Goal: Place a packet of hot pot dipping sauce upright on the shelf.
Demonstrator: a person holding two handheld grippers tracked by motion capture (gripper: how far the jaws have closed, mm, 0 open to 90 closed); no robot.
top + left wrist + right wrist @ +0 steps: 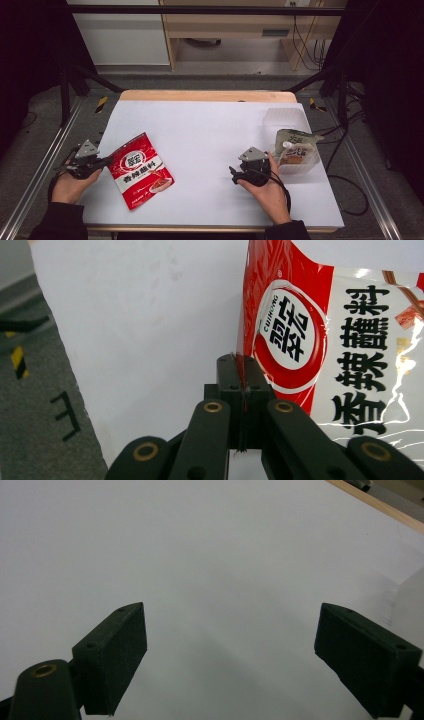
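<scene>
Pinching the edge of the red sauce packet (300,340), my left gripper (239,371) has its two black jaws pressed together with only the thin seam of the packet between them. No earlier moment is needed to see that the grip is narrow: the pads hold just the border of the film, not the filled part. In the high view this left gripper (102,162) sits at the near left of the white table sheet (210,130), and the red sauce packet (141,170) lies flat just to the right of it, one corner toward me.

My right gripper (230,645) is spread wide with nothing between its jaws, above bare white sheet. In the high view the right gripper (235,175) rests at the near right, and behind it, farther right, stands a clear plastic container (287,120) with a pale spouted pouch (296,147) in it.

What I fear from here: the seam is smooth and thin, so if I lift fast the packet may slip out. Its heavy part hangs away from the pinch, so I judge it may swing or twist. A pull along the table could also drag the sheet.
</scene>
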